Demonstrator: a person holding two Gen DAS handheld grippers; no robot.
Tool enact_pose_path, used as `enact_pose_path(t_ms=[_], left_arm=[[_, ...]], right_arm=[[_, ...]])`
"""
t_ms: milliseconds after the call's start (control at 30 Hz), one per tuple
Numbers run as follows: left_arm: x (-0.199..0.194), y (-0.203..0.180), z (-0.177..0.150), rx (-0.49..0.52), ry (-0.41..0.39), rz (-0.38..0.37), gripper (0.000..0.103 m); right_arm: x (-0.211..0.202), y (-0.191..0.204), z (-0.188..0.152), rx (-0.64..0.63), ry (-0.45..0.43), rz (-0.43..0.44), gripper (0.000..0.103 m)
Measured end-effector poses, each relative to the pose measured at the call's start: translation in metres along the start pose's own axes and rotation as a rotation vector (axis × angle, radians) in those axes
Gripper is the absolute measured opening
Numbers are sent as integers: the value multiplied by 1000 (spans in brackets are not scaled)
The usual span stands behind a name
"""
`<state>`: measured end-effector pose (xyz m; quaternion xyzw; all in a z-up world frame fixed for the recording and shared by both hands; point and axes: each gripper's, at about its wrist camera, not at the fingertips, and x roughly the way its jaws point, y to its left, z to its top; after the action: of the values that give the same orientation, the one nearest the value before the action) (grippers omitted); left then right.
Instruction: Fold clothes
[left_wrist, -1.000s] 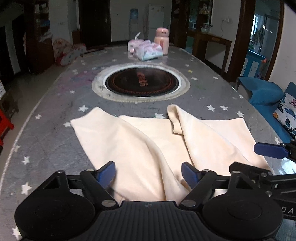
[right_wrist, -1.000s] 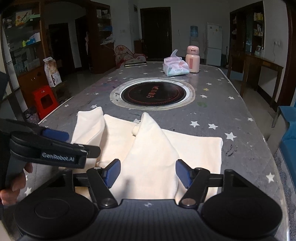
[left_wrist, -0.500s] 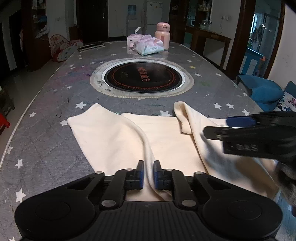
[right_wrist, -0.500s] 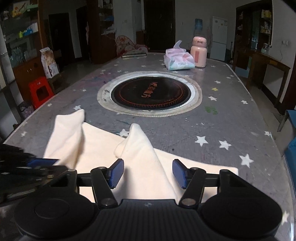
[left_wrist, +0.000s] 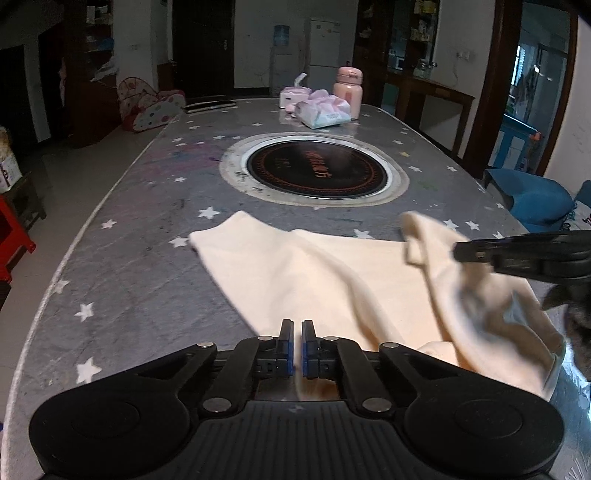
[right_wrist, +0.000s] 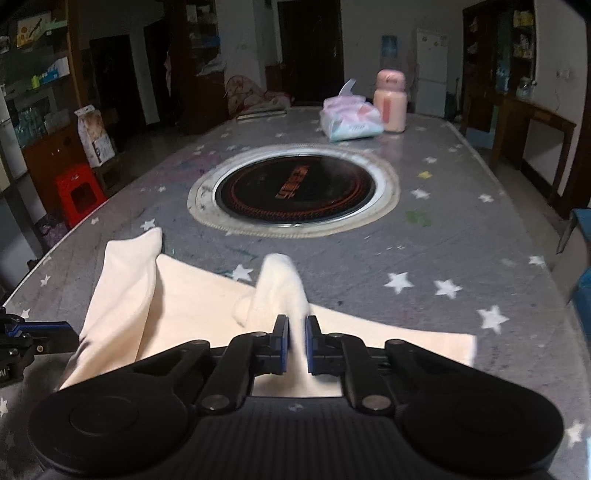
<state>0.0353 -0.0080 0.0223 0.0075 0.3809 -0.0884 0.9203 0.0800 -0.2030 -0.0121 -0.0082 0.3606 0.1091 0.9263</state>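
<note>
A grey star-patterned bench (left_wrist: 122, 258) fills the middle of the frame, with a round black cooktop (left_wrist: 314, 170) sunk into it. Toward the top centre sit a pink bottle (left_wrist: 347, 92) and a tissue pack (left_wrist: 325, 113) just beside it. A red stool (right_wrist: 78, 191) stands at left, and what looks like a white fridge (right_wrist: 431, 88) at upper right.

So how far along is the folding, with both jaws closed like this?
Early. Done: the cream garment lies spread on the starry table, both sleeves folded in. In hand: the left gripper and right gripper are each shut on a ridge of cloth at its near edge; the right one's strip looks raised. Left: probably carrying that edge toward the round hob for the main fold.
</note>
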Motion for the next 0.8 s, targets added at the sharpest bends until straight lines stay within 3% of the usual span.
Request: enact_pose_path(t_ms=[200,400,467,600,667,733,800], left_arm=[[-3,-3,4,-15,2,-37,12],[5,-20,17,-14,-5,-52,48],[9,-26,20,-10,-1,-64,51],[24,-33,21,17,35,-50,49],[32,-33,19,18,57,-46,37],[37,-28,15,5,76,-62,12],[36,-25,12,-2,78,-73,6]], right_arm=[[-44,-15,-8,18,-69,-40,7],[-97,-28,-28,22,-130,-101,7],[-114,-33,-36,27,-147,-122,7],[-147,-43,-49,43,-182,-163,7],[-163,-48,-57,55,-197,-185,7],[-176,-54,-66,73,-206,-209,7],[-188,-60,-75,95,-209,-233,7]])
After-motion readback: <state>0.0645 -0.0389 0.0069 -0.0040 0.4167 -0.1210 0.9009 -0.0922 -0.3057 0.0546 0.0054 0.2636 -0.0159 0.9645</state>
